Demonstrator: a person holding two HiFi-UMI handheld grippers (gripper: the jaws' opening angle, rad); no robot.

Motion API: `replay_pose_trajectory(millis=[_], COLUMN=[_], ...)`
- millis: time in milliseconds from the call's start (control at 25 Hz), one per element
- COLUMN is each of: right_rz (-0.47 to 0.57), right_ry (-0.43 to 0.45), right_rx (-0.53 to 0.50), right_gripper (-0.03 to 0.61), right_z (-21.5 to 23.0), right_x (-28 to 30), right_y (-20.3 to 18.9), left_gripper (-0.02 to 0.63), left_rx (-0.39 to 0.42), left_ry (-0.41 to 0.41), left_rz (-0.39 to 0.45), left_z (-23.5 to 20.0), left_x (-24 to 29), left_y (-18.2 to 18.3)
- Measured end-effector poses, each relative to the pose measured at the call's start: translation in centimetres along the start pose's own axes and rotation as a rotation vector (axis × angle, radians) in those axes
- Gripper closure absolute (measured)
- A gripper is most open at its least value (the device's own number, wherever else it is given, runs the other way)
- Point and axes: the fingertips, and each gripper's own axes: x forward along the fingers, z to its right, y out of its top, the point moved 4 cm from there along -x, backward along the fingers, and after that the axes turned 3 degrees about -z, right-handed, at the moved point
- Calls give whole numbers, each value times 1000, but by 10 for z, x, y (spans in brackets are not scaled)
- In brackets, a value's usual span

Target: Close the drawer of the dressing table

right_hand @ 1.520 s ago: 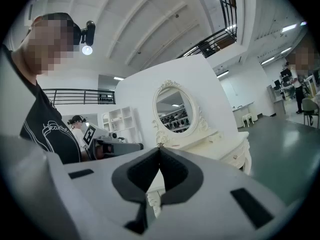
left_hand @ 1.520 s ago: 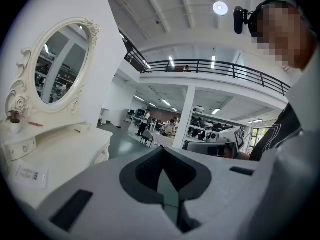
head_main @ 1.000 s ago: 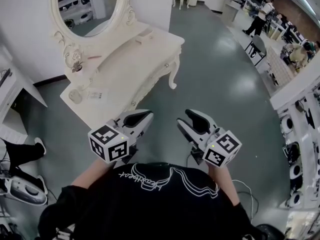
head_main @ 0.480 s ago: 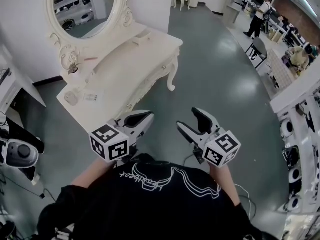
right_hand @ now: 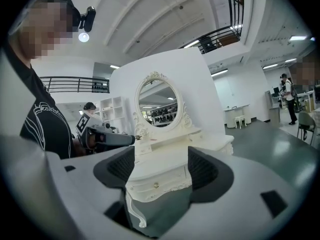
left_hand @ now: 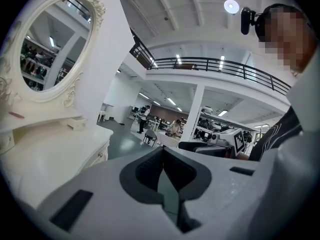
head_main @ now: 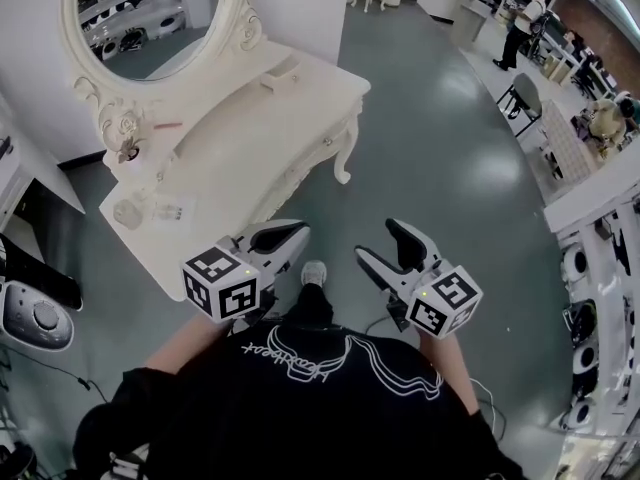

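The white dressing table [head_main: 250, 118] with its oval mirror [head_main: 150, 8] stands up and to the left of me, a step beyond both grippers. In the right gripper view its drawer front with a small knob [right_hand: 156, 185] looks flush with the table's carved front. My left gripper [head_main: 296, 244] hovers over the floor short of the table, its jaws shut with nothing between them [left_hand: 163, 156]. My right gripper [head_main: 376, 240] hangs beside it with its jaws wide open and empty, framing the table from a distance [right_hand: 161, 166]. Neither touches the table.
A glass jar [head_main: 127, 211], a card [head_main: 170, 210] and a small box [head_main: 280, 76] lie on the tabletop. My shoe [head_main: 313, 273] shows between the grippers. Grey machines [head_main: 35, 318] sit on the floor at left. A chair [head_main: 525, 93] and a person [head_main: 520, 28] are far right.
The right gripper's jaws have spread wider. Both grippers have drawn back from the table, which now sits farther up and left, and my shoe has come into sight.
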Motion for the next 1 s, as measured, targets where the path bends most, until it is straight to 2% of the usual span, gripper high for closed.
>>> replay_pose_trajectory(millis=[240,440,720,1000], right_rz=[-12,-57,-124,-121], right_ry=[-33,-22,32,85], right_rx=[42,71,53,39], right_gripper=[253,253,256,262], right_z=[75,136,205,245], right_x=[44,97,179,232], right_y=[14,29,58,78], left_gripper=[609,610,610,610], left_rx=[-24,-65,-136,-137], left_ry=[-23,-15,43,117], left_rz=[-24,-48,-42,-19], left_z=[-64,-127,-217,-270], left_x=[64,114,161,173], left_y=[25,50,84,108])
